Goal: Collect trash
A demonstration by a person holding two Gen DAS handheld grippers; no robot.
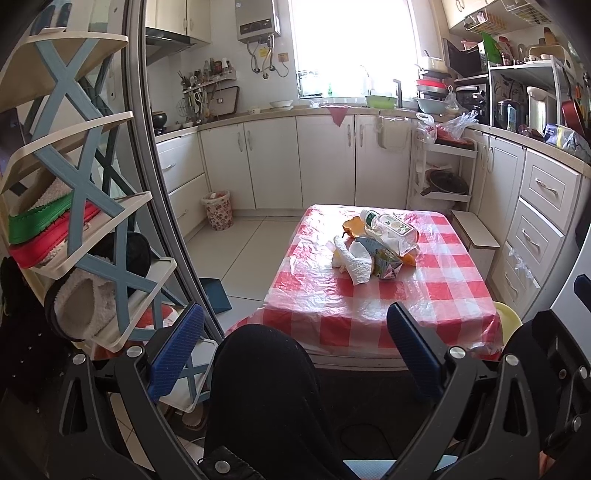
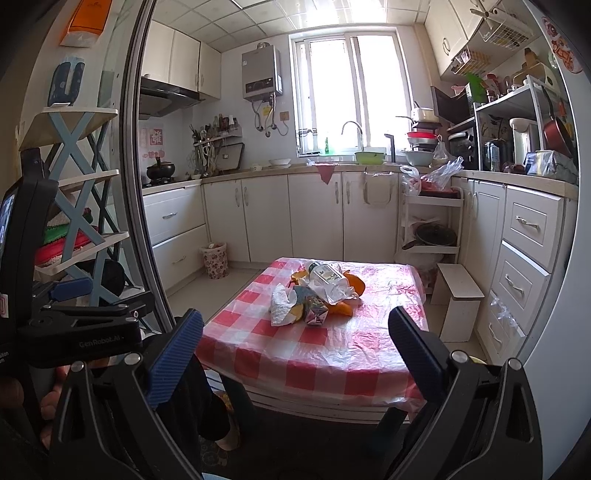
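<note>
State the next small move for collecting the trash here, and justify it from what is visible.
Probably bring the right gripper forward toward the crumpled white paper, the nearest piece of the trash pile on the checkered table. Both grippers are open, empty and short of the pile.

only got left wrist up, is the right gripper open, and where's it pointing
Observer: The right gripper is open, jaws wide and holding nothing, and it faces the near edge of the table.
Operator: window's blown out here, is there a tap at the sink
Observer: Yes, a curved faucet stands in front of the window.
Operator: what's above the shoe rack, cut off for me
Observer: An orange packet is on the wall above the shoe rack.
</note>
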